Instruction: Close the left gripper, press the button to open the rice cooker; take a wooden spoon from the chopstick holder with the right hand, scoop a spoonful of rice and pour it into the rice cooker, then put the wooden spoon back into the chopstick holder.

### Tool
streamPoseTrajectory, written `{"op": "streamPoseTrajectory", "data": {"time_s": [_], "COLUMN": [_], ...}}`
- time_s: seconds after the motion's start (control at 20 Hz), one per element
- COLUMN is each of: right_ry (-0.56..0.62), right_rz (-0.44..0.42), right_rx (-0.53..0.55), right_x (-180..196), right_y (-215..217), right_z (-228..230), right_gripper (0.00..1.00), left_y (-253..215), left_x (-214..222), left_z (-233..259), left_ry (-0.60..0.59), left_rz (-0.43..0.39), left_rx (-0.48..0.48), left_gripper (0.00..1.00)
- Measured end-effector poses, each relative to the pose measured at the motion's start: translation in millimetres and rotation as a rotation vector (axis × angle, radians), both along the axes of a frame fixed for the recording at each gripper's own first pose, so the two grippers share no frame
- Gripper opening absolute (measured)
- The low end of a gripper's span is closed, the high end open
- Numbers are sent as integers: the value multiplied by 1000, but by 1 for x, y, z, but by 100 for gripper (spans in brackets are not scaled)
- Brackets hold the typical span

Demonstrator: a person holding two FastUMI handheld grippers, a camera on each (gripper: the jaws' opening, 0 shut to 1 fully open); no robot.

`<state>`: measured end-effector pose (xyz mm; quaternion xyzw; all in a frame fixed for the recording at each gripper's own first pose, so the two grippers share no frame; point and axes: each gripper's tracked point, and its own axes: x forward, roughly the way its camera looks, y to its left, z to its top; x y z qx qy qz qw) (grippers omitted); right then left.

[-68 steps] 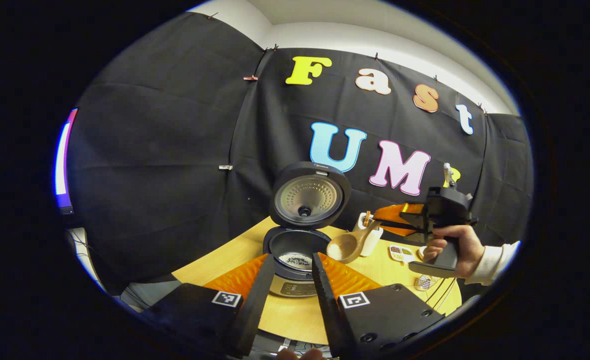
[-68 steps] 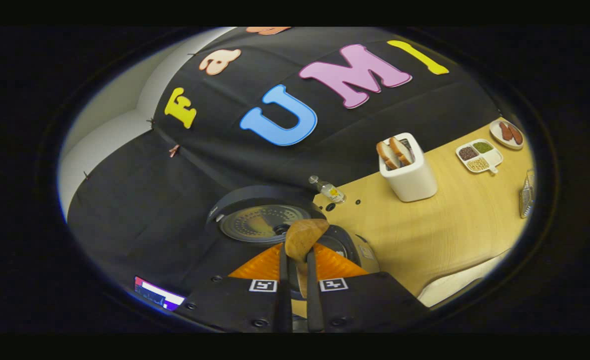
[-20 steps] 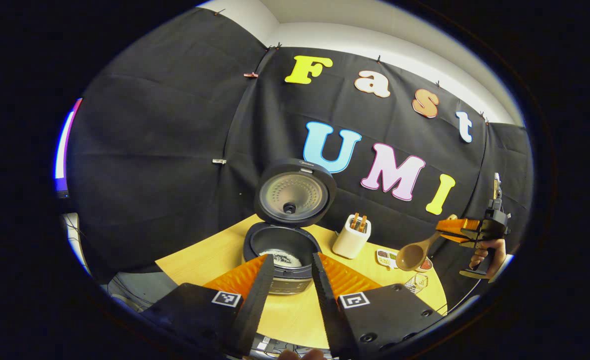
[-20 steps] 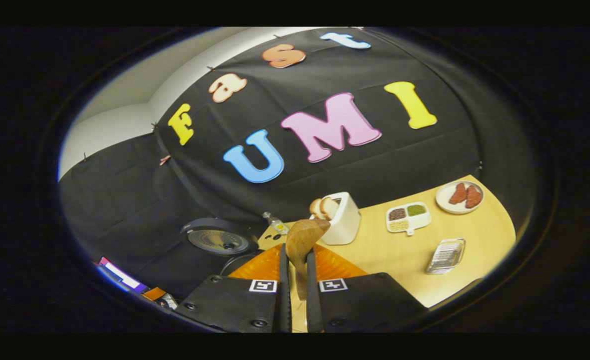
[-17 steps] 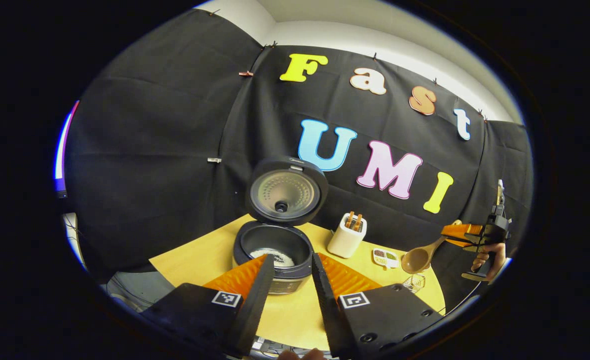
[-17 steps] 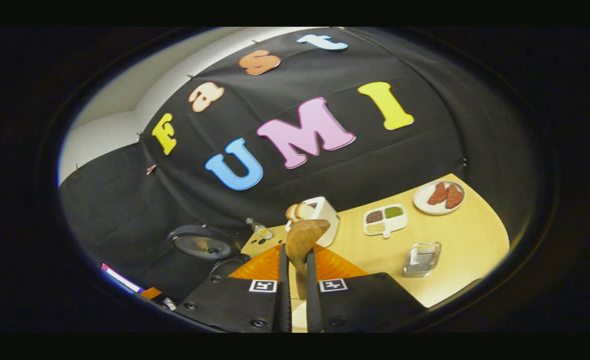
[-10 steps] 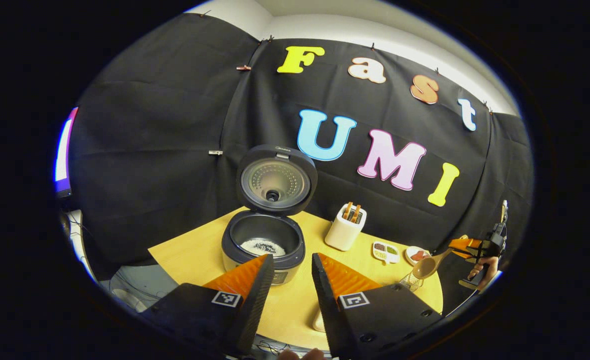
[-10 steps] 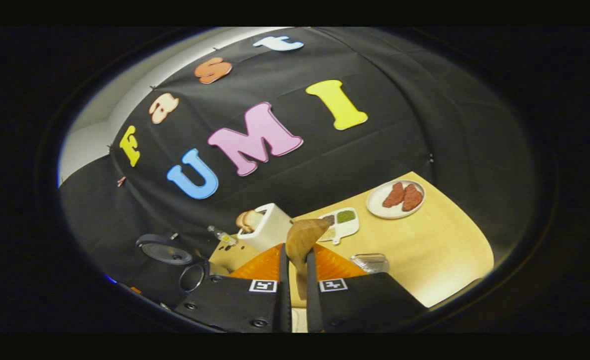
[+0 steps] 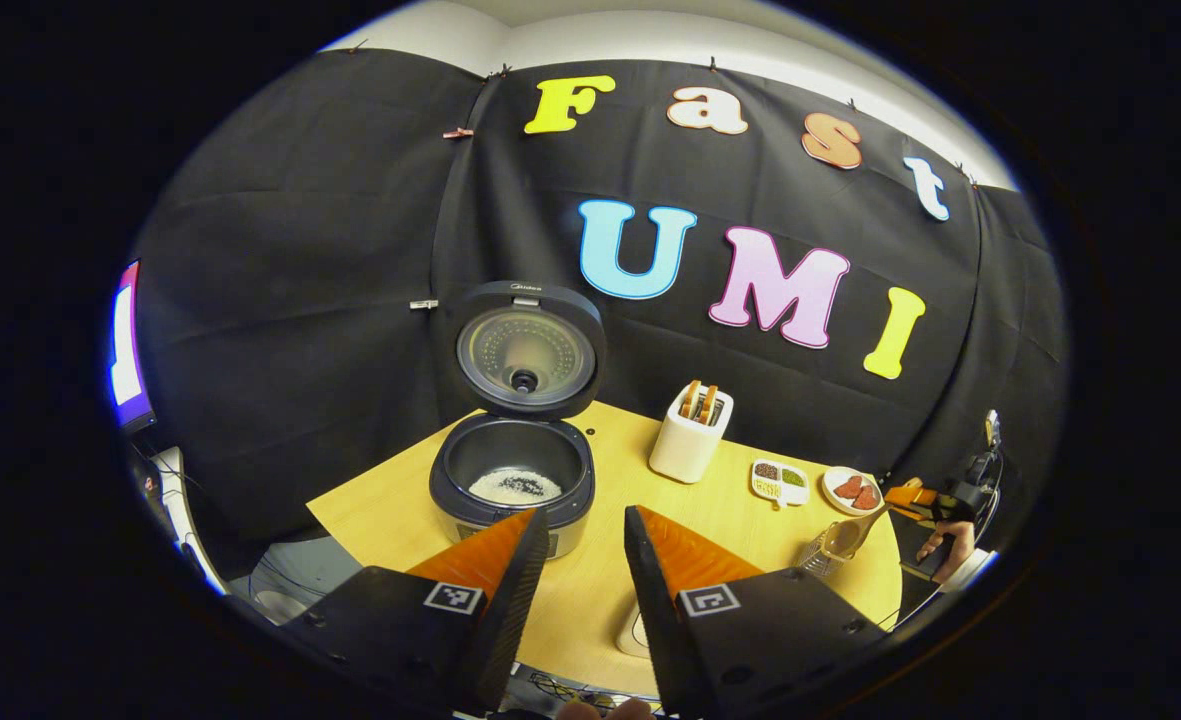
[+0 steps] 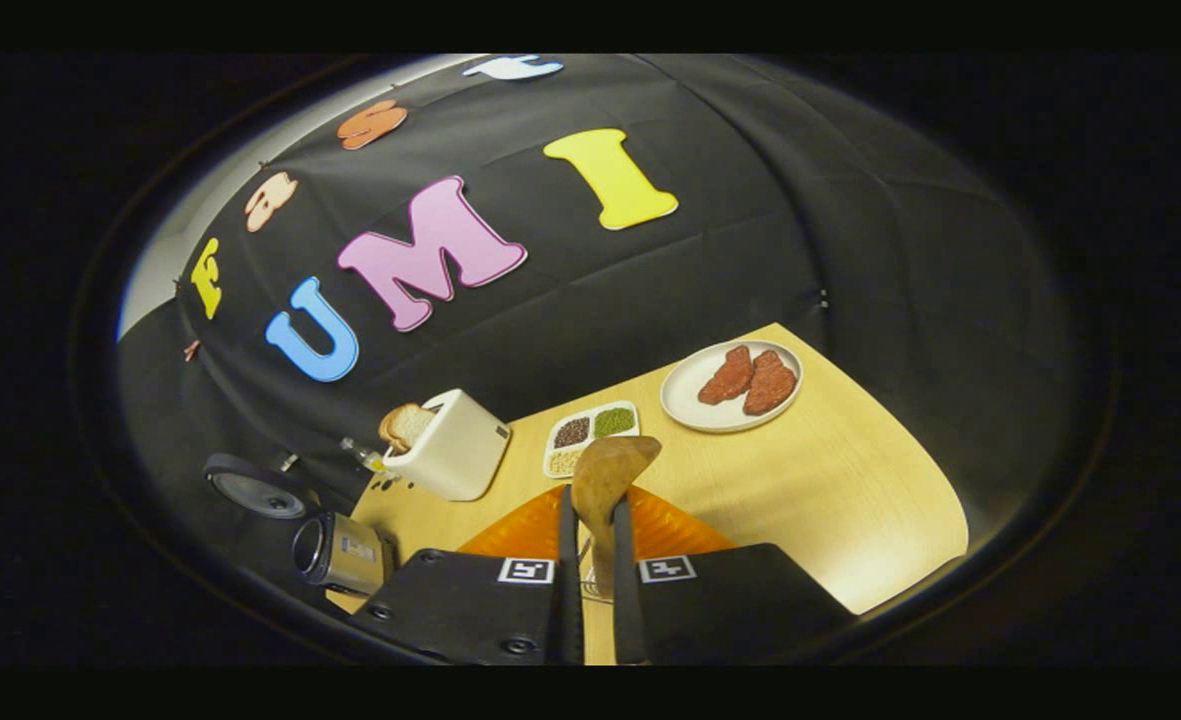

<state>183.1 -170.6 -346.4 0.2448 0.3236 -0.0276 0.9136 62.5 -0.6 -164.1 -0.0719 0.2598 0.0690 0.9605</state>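
Black cloth is hanging behind a pale wooden worktop (image 9: 590, 600) that is carrying the rice cooker (image 9: 512, 482), which is sitting with its lid (image 9: 528, 350) standing upright and white rice (image 9: 516, 486) lying in the pot. From the cooker, a white toaster (image 9: 691, 445) is standing at about 2 o'clock, with a divided dish of grains (image 9: 779, 481) and a plate of red slices (image 9: 851, 490) farther along at 3 o'clock. The left hand-held gripper (image 9: 578, 540) is hovering in front of the cooker, its fingers spread and pinching nothing. The right hand-held gripper (image 10: 590, 520) is squeezing the handle of the wooden spoon (image 10: 605, 480) between both fingers; in the left gripper view the spoon's bowl is sitting at the mesh chopstick holder (image 9: 822, 555), at 4 o'clock from the cooker near the worktop's edge.
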Motion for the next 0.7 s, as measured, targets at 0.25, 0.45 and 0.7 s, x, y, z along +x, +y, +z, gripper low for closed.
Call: {"op": "streamPoseTrajectory", "data": {"time_s": [0.25, 0.45, 0.7], "right_ry": [42, 61, 71], "right_rz": [-10, -57, -125], "right_rx": [10, 90, 197], "right_x": [-1, 3, 0], "right_y": [-3, -16, -30], "right_z": [-32, -47, -49], "right_gripper": [21, 12, 31], "left_y": [-4, -9, -22], "left_x": [0, 1, 9], "left_z": [-4, -7, -7], "left_ry": [19, 29, 27], "left_rz": [1, 0, -29], "left_rx": [13, 11, 18], "left_gripper": [57, 57, 57]}}
